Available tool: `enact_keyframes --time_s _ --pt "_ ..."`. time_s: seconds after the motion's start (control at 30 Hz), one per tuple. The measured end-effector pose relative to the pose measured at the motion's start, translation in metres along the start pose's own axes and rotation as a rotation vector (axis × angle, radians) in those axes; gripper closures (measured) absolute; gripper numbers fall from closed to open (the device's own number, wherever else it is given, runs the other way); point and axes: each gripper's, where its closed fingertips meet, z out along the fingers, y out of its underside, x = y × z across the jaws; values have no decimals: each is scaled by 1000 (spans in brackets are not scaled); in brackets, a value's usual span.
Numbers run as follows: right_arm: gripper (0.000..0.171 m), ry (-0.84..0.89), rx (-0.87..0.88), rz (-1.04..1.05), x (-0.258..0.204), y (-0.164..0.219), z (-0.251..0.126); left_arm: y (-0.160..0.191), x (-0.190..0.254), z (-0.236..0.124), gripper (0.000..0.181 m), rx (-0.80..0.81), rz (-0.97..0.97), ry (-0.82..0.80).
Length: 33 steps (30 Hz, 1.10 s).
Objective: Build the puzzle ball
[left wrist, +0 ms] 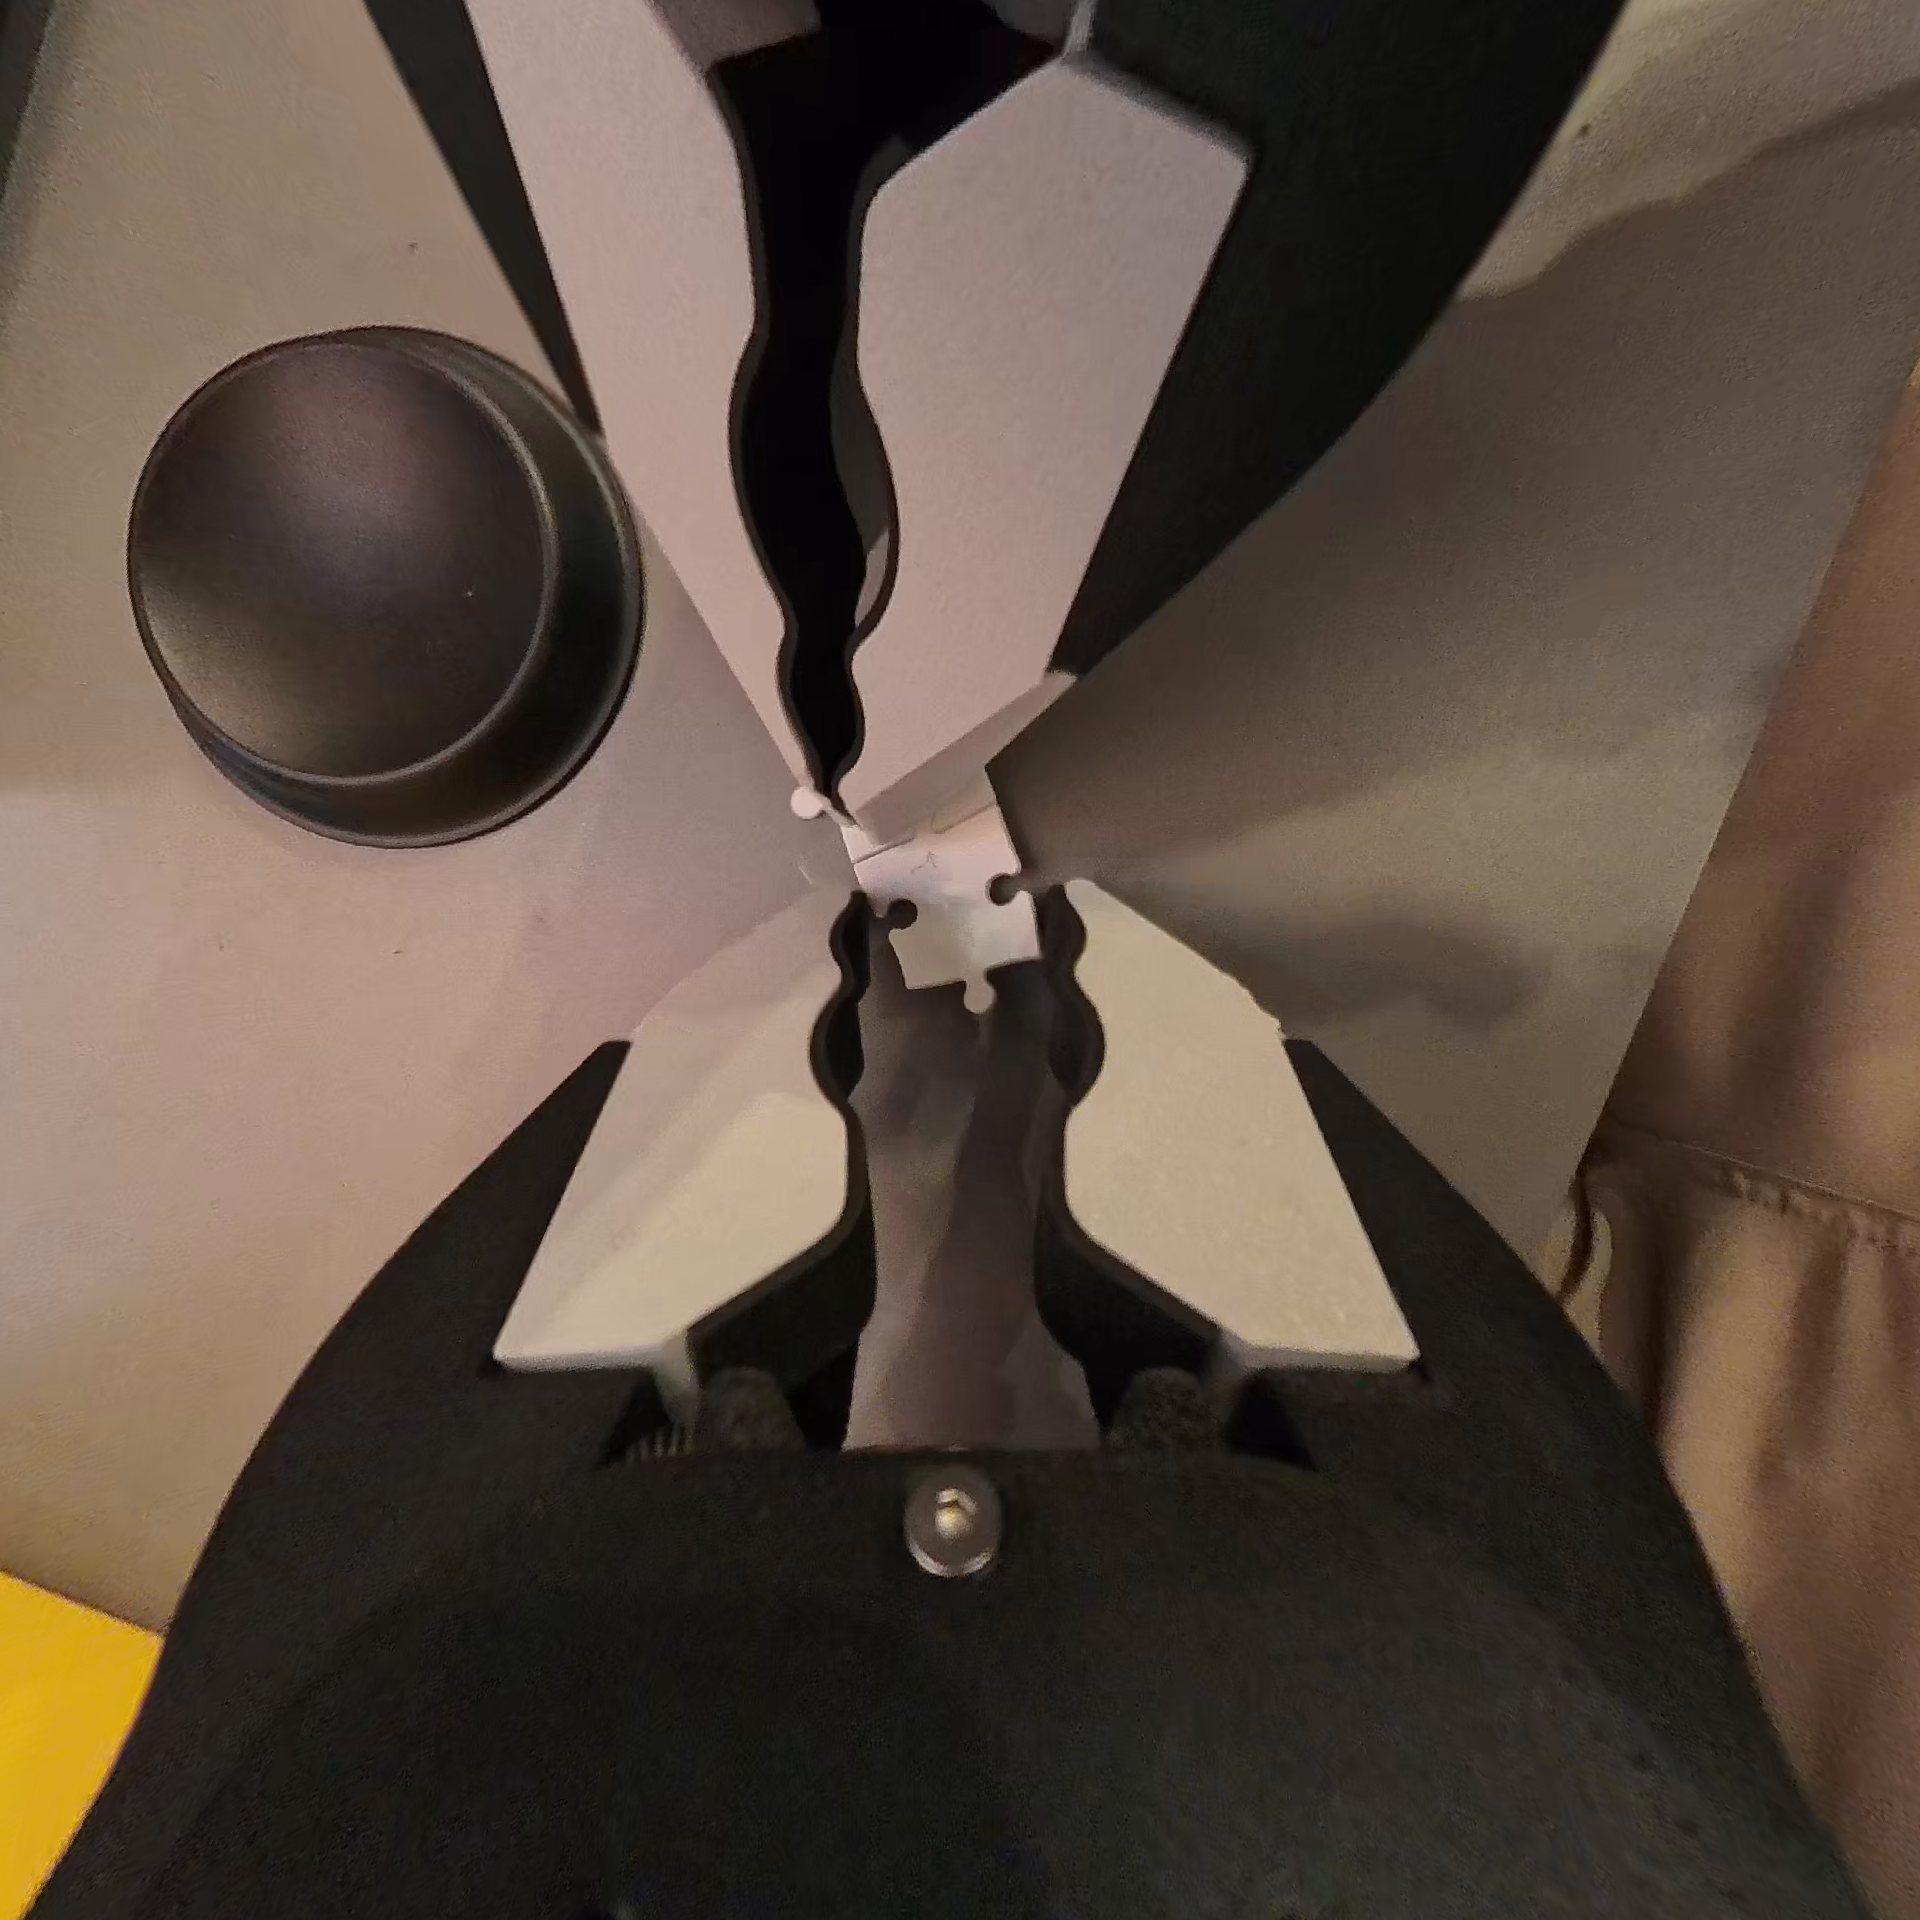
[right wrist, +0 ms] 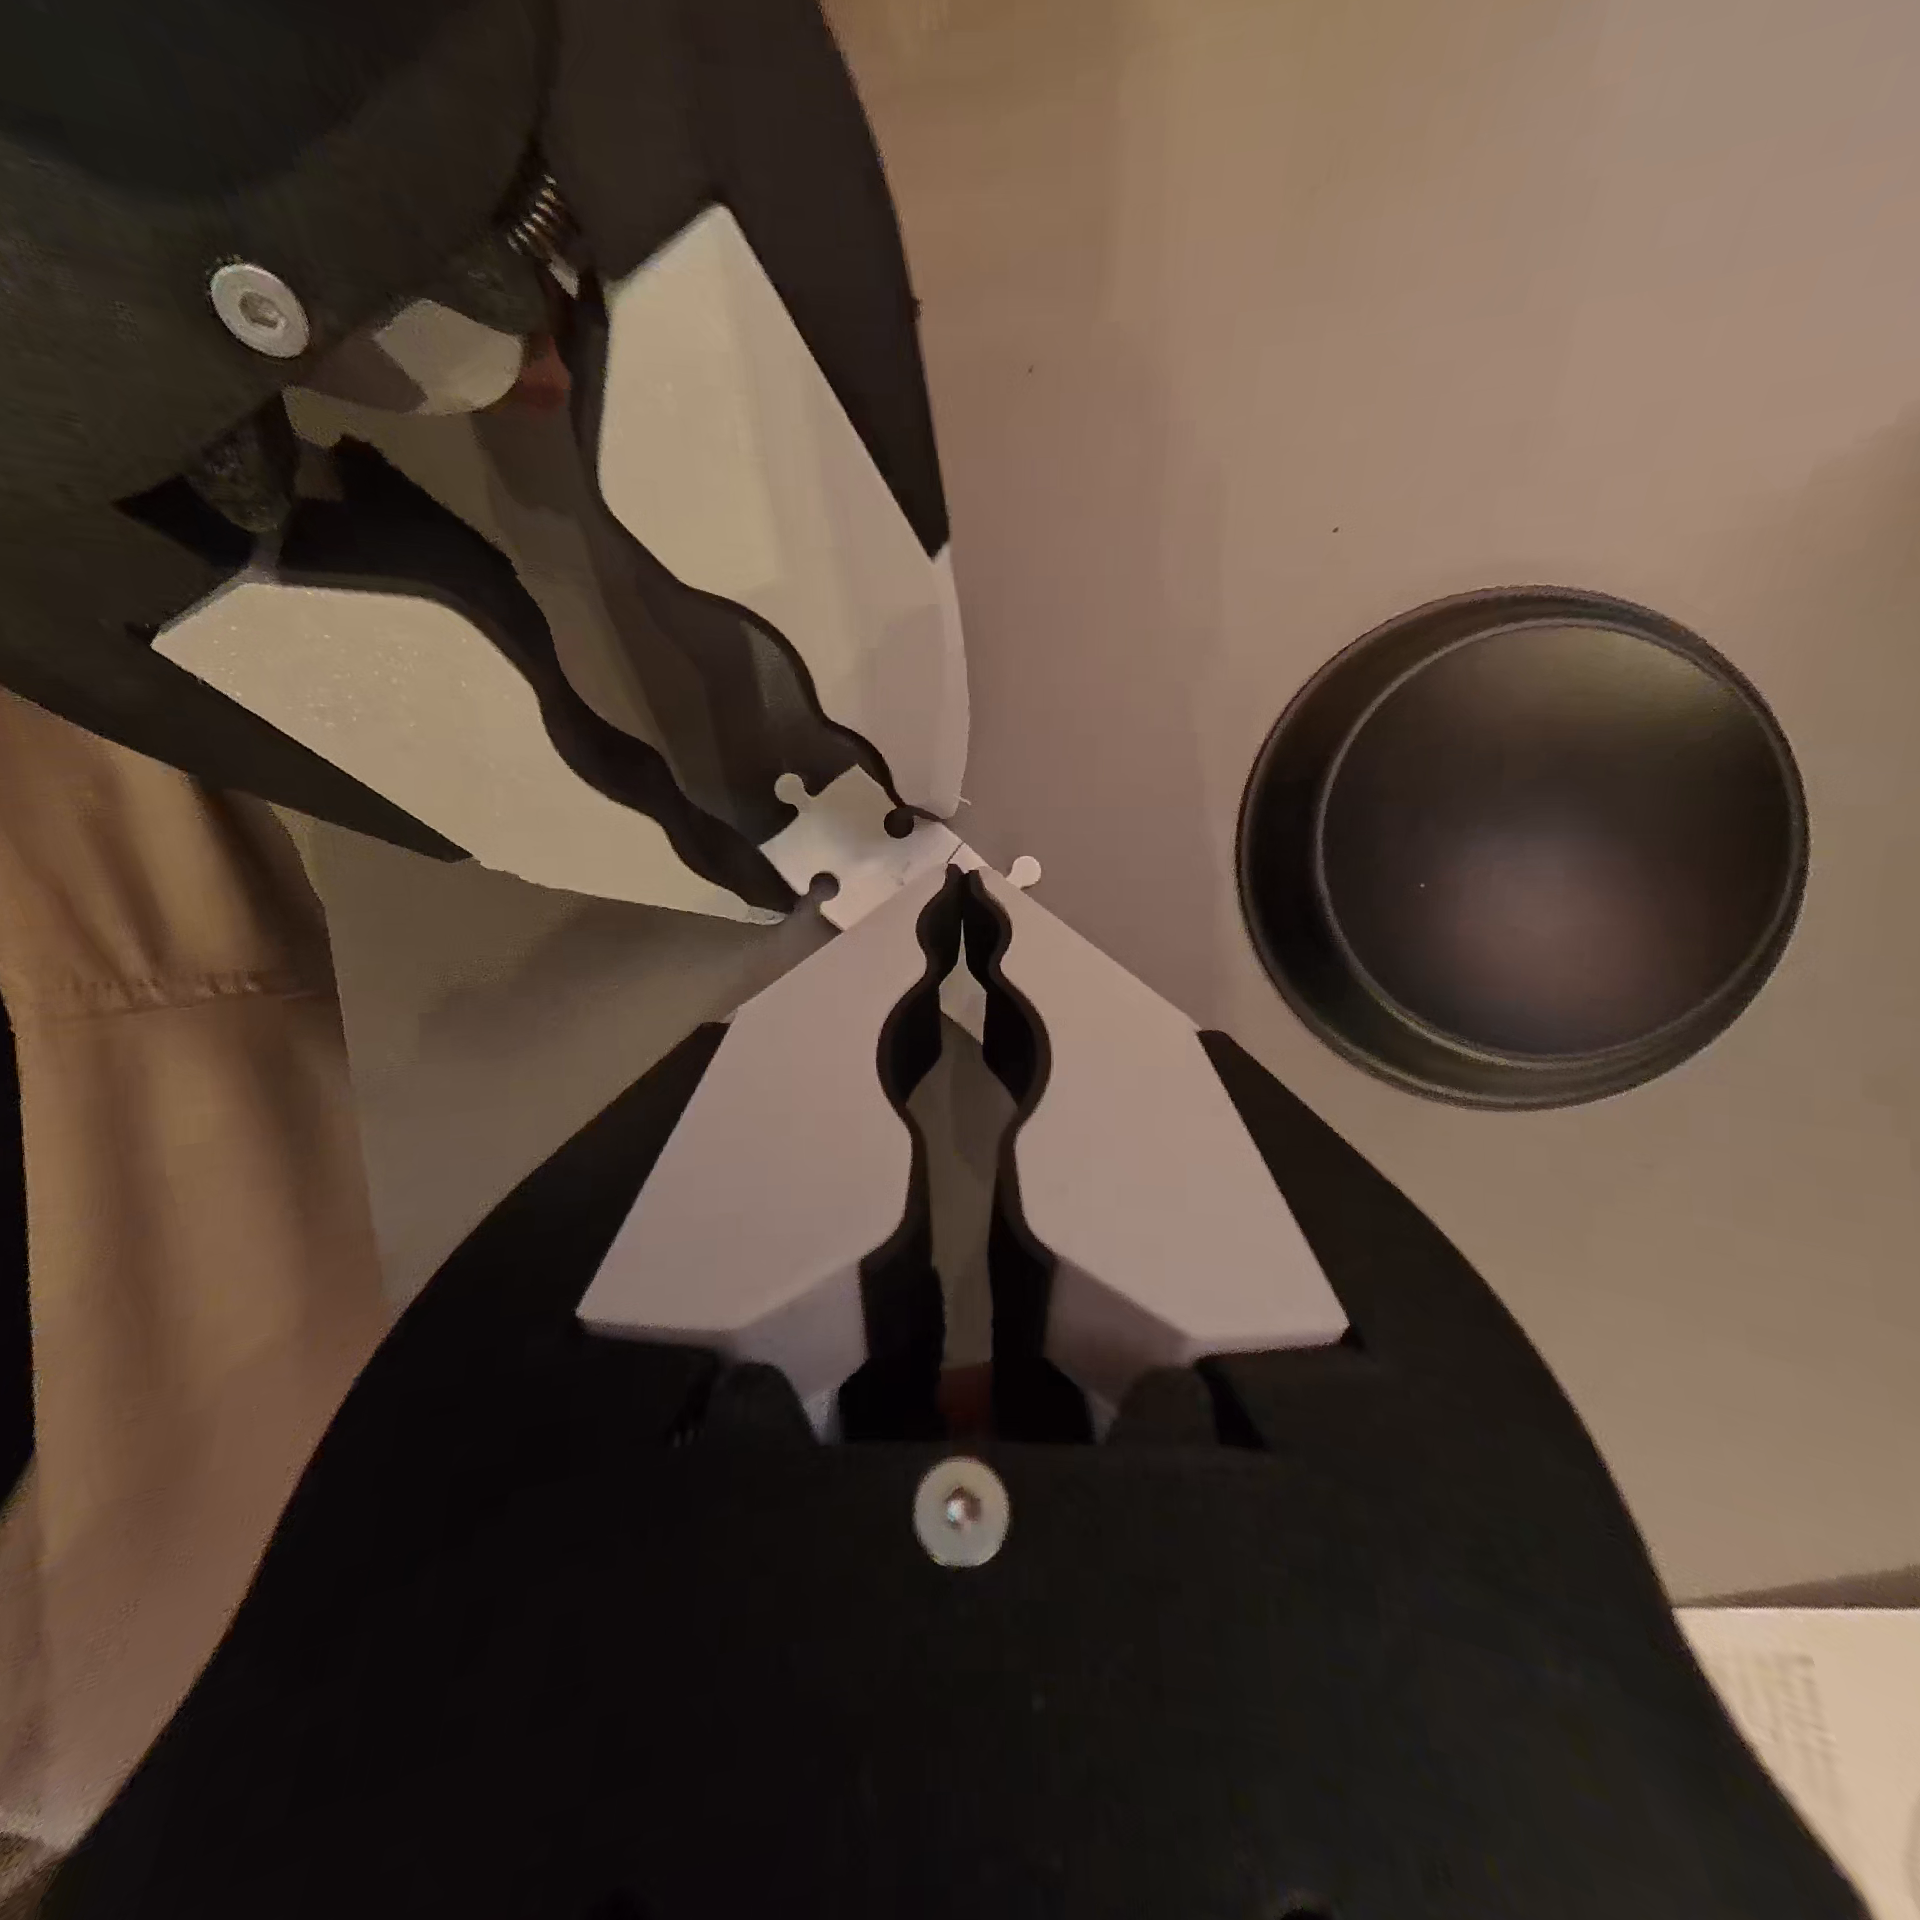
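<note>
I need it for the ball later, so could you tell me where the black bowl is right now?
The black bowl sits on the pale table, right of the two meeting grippers in the right wrist view and left of them in the left wrist view.

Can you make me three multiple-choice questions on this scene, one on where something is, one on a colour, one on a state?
1. In the left wrist view, where is the bowl relative to the grippers?
A. left of them
B. right of them
C. under them

2. What colour are the puzzle pieces?
A. yellow
B. white
C. black

3. What is the left gripper doing?
A. hanging open and empty
B. resting in the bowl
C. gripping a puzzle piece

Answers:
1 A, the bowl sits on the table at the view's left.
2 B, both pieces show white, including the one in the right gripper.
3 C, its fingertips close on the piece's edges.
</note>
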Motion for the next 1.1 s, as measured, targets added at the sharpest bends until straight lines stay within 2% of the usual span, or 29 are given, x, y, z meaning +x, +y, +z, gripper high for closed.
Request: enact_keyframes --time_s 0.03,0.2,0.8,0.93,1.03,1.1 --pt "171 -7 24 25 0 0 0 1 0 -1 149 1 -7 1" --pt "171 -24 145 85 -4 -7 -1 4 1 -2 151 21 -13 -10" --pt "171 81 11 -2 -3 -2 3 7 0 -4 152 20 -15 -21" --pt "171 45 77 74 1 -4 -1 8 -1 -5 151 0 -2 -40" --pt "171 23 163 101 -1 -13 -20 9 -1 -6 150 3 -10 -44" --pt "171 32 134 98 1 -6 -23 9 -2 -7 150 5 -9 -51"
